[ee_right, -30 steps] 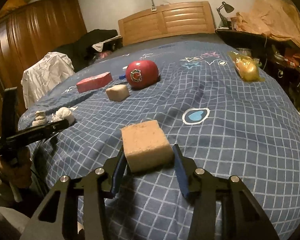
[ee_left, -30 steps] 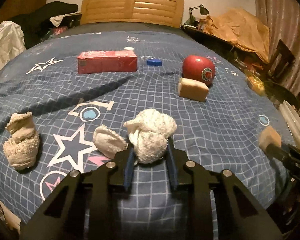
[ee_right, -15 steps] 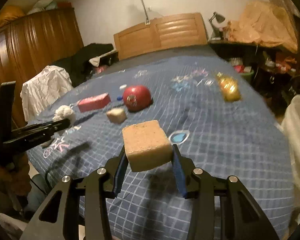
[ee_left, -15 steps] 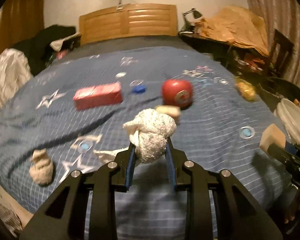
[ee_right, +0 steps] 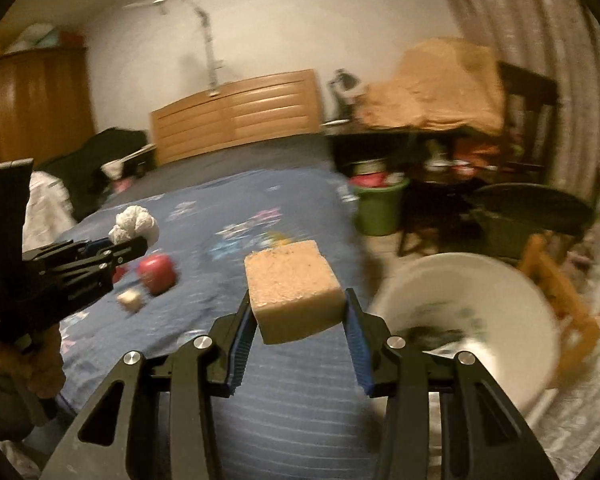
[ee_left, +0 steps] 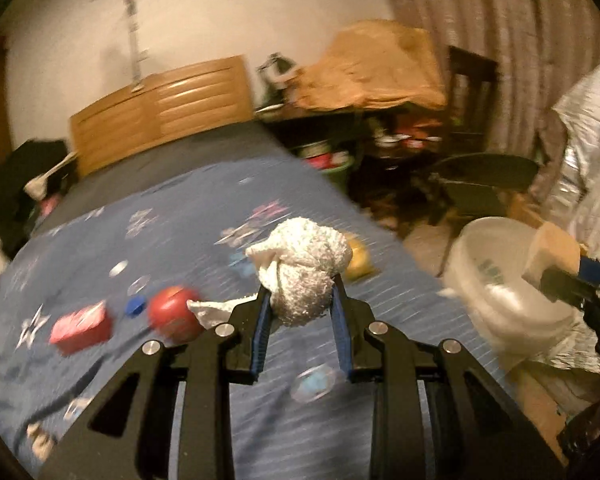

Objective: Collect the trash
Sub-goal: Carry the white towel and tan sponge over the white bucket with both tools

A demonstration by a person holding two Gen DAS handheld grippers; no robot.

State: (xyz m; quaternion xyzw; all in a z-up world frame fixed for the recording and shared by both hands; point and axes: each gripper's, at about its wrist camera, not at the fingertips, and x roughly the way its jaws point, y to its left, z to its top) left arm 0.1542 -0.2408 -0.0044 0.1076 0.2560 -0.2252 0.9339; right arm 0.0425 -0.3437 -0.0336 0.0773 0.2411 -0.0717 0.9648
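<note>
Left gripper clamps the wad, right gripper the sponge, both raised for dropping into the bin.

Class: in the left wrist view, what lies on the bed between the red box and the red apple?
A small blue cap lies on the blue cover between the red box and the apple; the left wrist view shows it, blurred.

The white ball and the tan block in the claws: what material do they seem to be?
White ball: probably terry cloth or a crumpled towel, matte, with a nubby looped surface and a loose fold at one side. Tan block: likely a sponge or foam, matte, with a grainy speckled top and soft edges.
</note>
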